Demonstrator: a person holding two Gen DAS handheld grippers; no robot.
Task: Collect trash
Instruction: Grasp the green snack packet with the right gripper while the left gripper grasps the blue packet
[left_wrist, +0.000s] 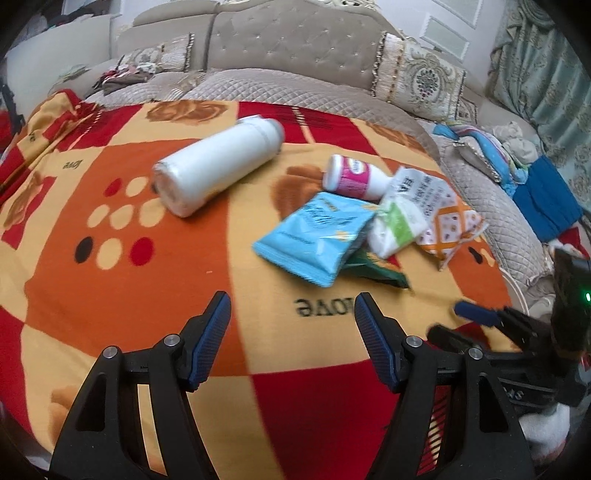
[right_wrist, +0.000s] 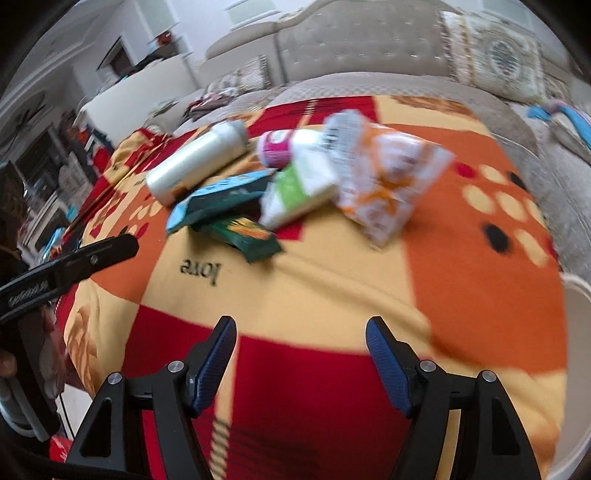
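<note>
Trash lies on a red, orange and yellow blanket (left_wrist: 110, 295). A big white bottle (left_wrist: 216, 168) lies on its side, also in the right wrist view (right_wrist: 195, 162). A small pink-labelled bottle (left_wrist: 352, 177), a light blue packet (left_wrist: 314, 236), a green-and-white pack (left_wrist: 397, 225), an orange-patterned wrapper (left_wrist: 448, 221) and a dark green wrapper (left_wrist: 376, 269) form a pile. My left gripper (left_wrist: 291, 314) is open and empty, short of the pile. My right gripper (right_wrist: 301, 336) is open and empty, also short of the pile (right_wrist: 306, 184).
A beige tufted sofa (left_wrist: 295, 44) with patterned cushions (left_wrist: 421, 77) stands behind the blanket. Clothes (left_wrist: 122, 75) and a blue cloth (left_wrist: 546, 199) lie on it. The right gripper shows at the right edge of the left wrist view (left_wrist: 480, 314).
</note>
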